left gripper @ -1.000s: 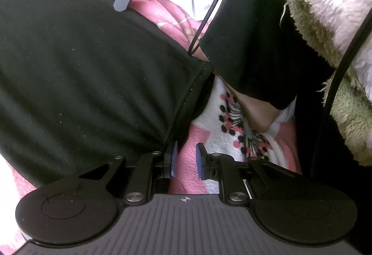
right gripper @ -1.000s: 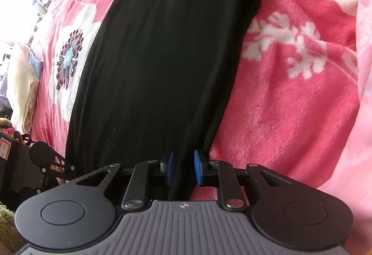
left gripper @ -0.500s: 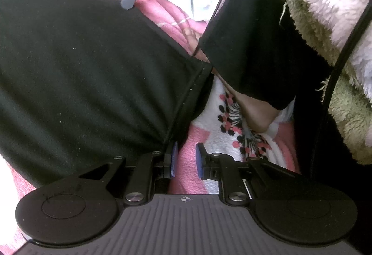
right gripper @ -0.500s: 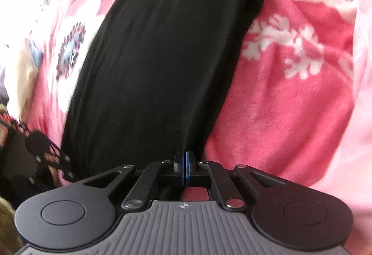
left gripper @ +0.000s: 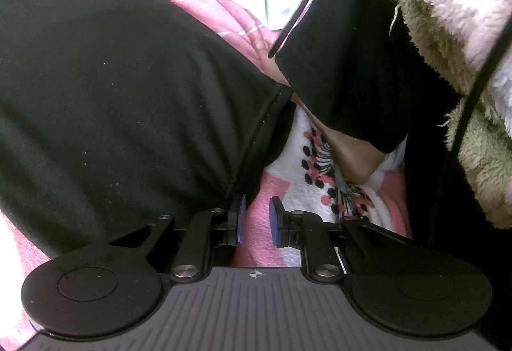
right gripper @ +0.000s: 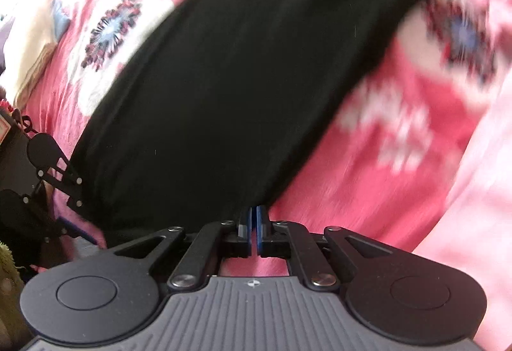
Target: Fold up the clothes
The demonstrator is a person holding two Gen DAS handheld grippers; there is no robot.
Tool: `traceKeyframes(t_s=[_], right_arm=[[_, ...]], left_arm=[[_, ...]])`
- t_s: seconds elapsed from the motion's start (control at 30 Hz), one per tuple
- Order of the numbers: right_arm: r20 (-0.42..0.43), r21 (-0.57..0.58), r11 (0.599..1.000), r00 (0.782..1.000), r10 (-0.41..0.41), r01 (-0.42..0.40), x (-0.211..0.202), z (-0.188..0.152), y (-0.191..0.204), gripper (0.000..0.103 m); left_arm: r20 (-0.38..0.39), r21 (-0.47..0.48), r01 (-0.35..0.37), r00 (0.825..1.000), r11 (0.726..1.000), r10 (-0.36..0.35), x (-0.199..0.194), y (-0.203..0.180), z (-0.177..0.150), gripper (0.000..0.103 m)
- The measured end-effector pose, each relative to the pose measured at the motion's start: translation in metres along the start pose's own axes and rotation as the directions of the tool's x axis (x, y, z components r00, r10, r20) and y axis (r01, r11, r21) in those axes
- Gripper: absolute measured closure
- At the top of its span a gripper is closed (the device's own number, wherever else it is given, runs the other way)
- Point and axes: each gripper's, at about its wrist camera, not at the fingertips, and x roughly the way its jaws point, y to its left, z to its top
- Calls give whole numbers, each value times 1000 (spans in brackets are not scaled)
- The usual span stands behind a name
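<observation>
Right tool (right gripper: 255, 224) pinches blurred black garment (right gripper: 243, 69) edge

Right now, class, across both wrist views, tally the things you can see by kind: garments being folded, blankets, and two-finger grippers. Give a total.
Black fabric garment: 1
Pink fleece flower-print blanket: 1
Two-finger grippers: 2, the left gripper and the right gripper
Total: 4
</observation>
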Motion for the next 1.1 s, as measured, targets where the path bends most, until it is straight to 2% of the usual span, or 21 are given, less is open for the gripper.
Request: traceKeyframes(t_s=[0.1, 0.17, 0.23, 0.33, 0.37, 0.43, 0.47, 0.53, 0.63, 0.7, 0.77, 0.9, 1.0, 1.1], right_arm=[[56, 45, 999, 998, 8, -11, 5, 8, -4, 98], [-9, -11, 999, 999, -49, 49, 29, 3, 0, 98], [-93, -71, 991, 988, -123, 117, 50, -4, 1, 99], [-86, -14, 994, 990, -108, 107, 35, 2, -12, 99], [-48, 23, 994, 993, -107, 108, 25, 8, -19, 98], [81, 121, 987, 990, -114, 104, -1, 27, -39, 94], [158, 183, 977, 977, -142, 112, -13, 38, -51, 87], [277, 265, 957, 942, -191, 117, -27, 59, -71, 81], [385, 331, 938, 892, -237, 106, -30, 93, -103, 75], [408, 368, 924, 875, -262, 105, -17, 119, -119, 68], [426, 398, 915, 868, -255, 74, 2, 139, -136, 67], [424, 475, 879, 864, -272, 43, 37, 177, -165, 64], [419, 556, 831, 858, -296, 15, 53, 189, -185, 63], [418, 615, 783, 882, -219, -97, 68, 194, -202, 62]], left_arm=[[-3, -8, 8, 1000, 1000, -8, 1, 1, 3, 87], [-4, -6, 6, 1000, 1000, -6, 1, 1, 4, 87], [-9, -6, 4, 1000, 1000, -4, -1, 1, 5, 87], [-24, -21, 17, 1000, 1000, -17, -11, 2, 8, 84], [-14, -43, 19, 1000, 999, -20, -20, 7, 9, 84], [16, -104, 13, 1000, 994, -12, -42, 20, 10, 84], [29, -142, 11, 1000, 990, -6, -54, 28, 8, 84], [59, -210, -3, 998, 978, 16, -77, 45, 6, 84], [125, -297, -79, 985, 952, 121, -93, 74, 15, 84], [174, -334, -114, 968, 936, 180, -92, 86, 25, 83], [202, -359, -123, 958, 925, 205, -83, 96, 35, 83], [165, -355, -145, 963, 923, 215, -58, 104, 49, 82], [163, -361, -131, 966, 923, 201, -50, 110, 50, 82], [177, -373, -110, 966, 921, 187, -50, 112, 52, 82]])
